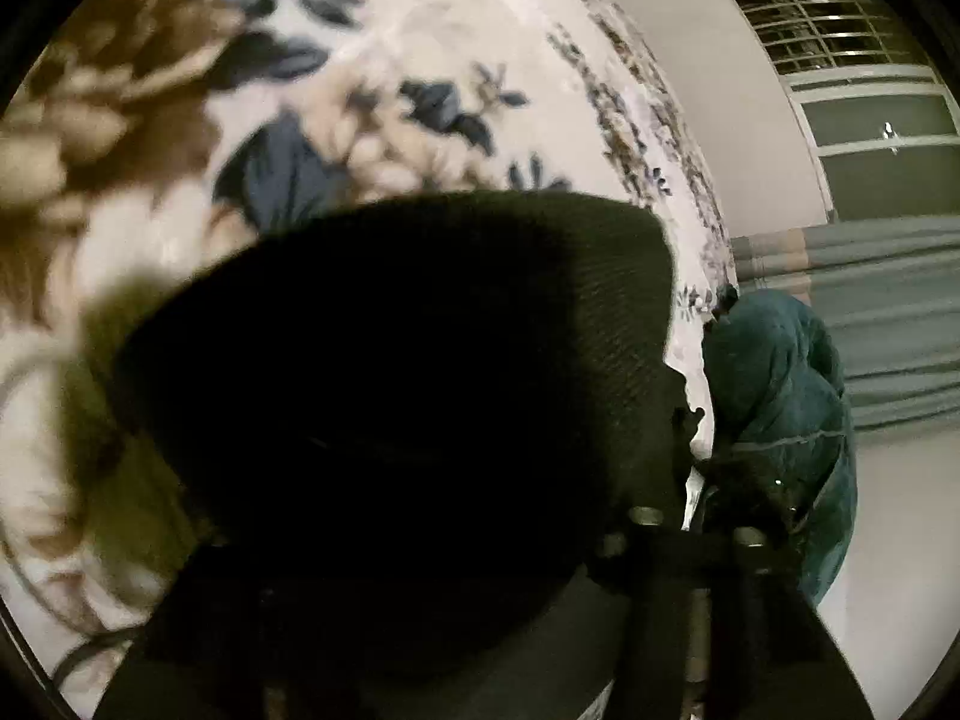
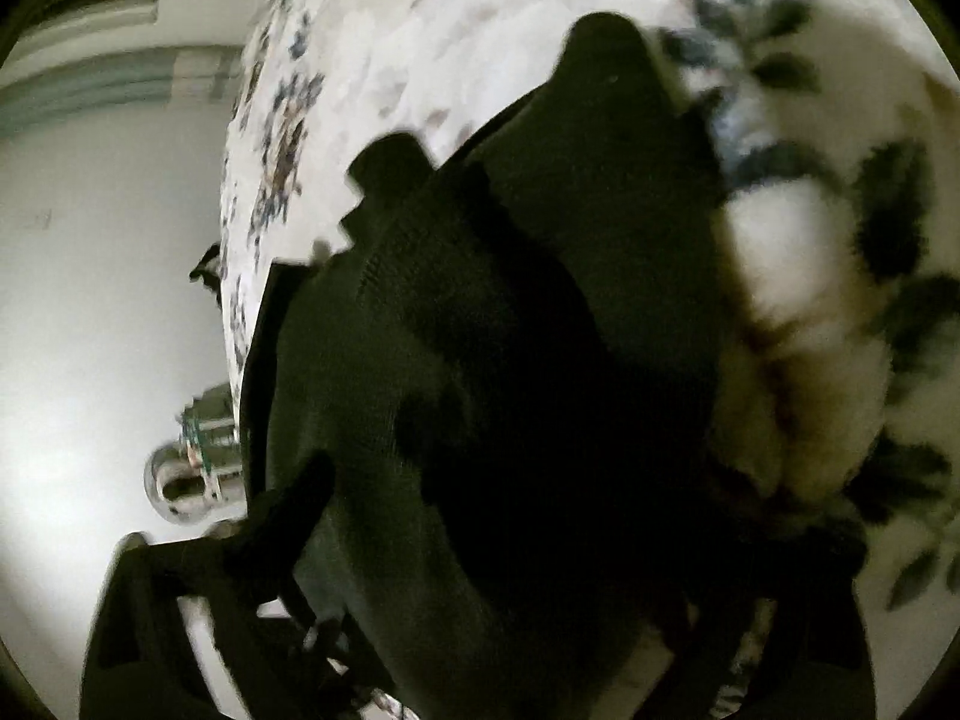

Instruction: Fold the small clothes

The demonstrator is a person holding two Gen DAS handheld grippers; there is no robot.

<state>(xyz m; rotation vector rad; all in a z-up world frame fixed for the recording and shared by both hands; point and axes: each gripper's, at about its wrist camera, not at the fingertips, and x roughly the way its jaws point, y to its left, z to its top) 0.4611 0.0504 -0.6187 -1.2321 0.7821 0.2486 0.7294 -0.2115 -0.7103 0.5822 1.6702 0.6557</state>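
A dark green knitted garment [image 1: 420, 360] lies on the flowered bedsheet [image 1: 372, 60] and fills the middle of both views. In the left wrist view my left gripper [image 1: 468, 450] is sunk into it. Only its right finger [image 1: 684, 432] shows, at the cloth's edge, and the jaws look closed on the knit. In the right wrist view the garment [image 2: 540, 300] bulges up between the fingers of my right gripper [image 2: 540, 480]. The left finger [image 2: 294, 504] presses against its side, while the other finger is lost in the dark cloth.
A teal cloth [image 1: 780, 396] is bunched at the bed's edge. Behind it are a grey-blue curtain [image 1: 870, 312] and a barred window [image 1: 828, 12]. Beside the bed, a shiny metal object [image 2: 192, 468] stands on the pale floor [image 2: 90, 300].
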